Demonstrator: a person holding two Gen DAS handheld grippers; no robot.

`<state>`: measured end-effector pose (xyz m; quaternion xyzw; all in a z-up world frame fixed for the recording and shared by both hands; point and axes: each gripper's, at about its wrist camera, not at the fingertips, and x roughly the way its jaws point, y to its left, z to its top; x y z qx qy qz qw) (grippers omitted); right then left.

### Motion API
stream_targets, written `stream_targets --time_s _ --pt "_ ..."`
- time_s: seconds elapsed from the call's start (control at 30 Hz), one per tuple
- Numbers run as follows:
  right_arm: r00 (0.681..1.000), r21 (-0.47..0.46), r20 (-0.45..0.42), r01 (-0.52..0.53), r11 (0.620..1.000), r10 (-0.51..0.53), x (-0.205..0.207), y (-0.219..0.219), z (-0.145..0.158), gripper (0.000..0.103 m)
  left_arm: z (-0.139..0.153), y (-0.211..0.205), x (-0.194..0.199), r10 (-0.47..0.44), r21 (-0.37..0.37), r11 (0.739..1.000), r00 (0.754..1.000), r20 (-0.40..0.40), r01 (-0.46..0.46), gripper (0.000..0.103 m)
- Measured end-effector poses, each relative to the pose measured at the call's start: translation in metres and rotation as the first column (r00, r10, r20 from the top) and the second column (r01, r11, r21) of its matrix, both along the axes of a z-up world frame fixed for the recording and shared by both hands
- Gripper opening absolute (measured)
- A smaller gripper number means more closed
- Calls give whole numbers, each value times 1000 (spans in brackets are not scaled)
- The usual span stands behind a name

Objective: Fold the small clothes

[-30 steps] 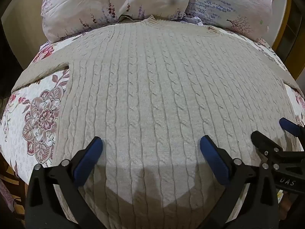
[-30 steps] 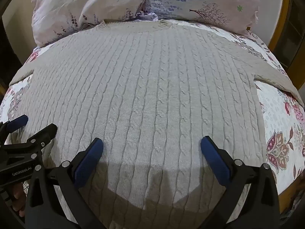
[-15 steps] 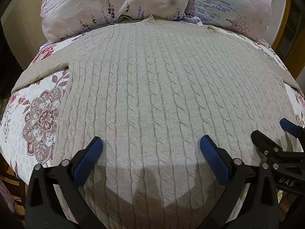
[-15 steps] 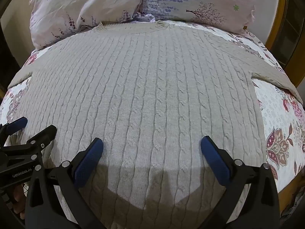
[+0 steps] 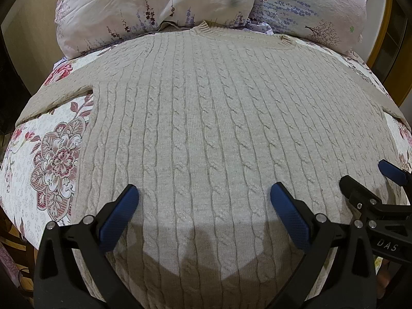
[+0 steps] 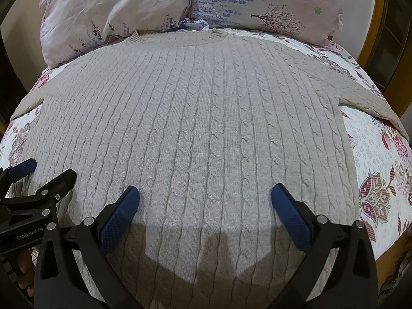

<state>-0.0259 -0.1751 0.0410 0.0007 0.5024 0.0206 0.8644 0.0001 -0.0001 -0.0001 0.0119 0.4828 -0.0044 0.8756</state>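
Note:
A beige cable-knit sweater (image 5: 206, 118) lies flat on the bed, neck toward the pillows, sleeves spread left and right. It also fills the right wrist view (image 6: 200, 118). My left gripper (image 5: 203, 198) is open and empty, hovering over the sweater's lower middle. My right gripper (image 6: 204, 198) is open and empty, over the lower part beside it. The right gripper also shows at the right edge of the left wrist view (image 5: 370, 182). The left gripper also shows at the left edge of the right wrist view (image 6: 43, 172).
A floral bedspread (image 5: 46, 154) shows on both sides of the sweater. Two flowered pillows (image 5: 154, 7) (image 6: 270, 2) lie at the head of the bed. A wooden frame (image 6: 378, 46) stands at the right.
Both grippers have drawn back and up a little from the sweater, so more of the pillows shows. Both stay open.

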Motion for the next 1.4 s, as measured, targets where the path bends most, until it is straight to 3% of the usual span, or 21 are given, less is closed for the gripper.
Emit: stream_targets --time_s 1.4 --pt "1000 -1 1 -5 1000 5 1 -2 2 102 0 0 0 0 1 1000 1000 3 0 101"
